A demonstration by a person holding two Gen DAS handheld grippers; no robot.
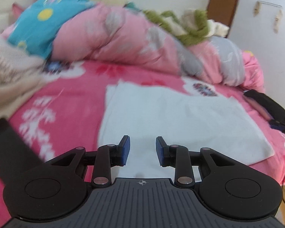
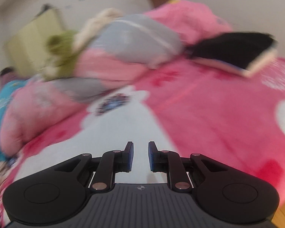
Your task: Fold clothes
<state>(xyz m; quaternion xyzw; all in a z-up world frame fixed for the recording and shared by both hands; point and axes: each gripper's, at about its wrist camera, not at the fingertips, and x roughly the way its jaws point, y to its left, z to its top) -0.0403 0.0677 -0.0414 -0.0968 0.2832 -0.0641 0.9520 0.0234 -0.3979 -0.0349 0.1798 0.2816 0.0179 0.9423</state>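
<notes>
While the white garment lay flat as a neat rectangle on the pink bed sheet, centre of the left view, the left claw gaped wide and empty at its near edge and the right claw stood narrowly parted, empty, over the same cloth. Either a finished fold or another due; any grip should pinch one corner cleanly. Left view alone showed a beige garment upper left; right view alone a black folded item upper right.

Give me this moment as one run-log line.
left gripper: open, empty | right gripper: open, empty | white cloth: flat on pink bedsheet | views motion-blurred
</notes>
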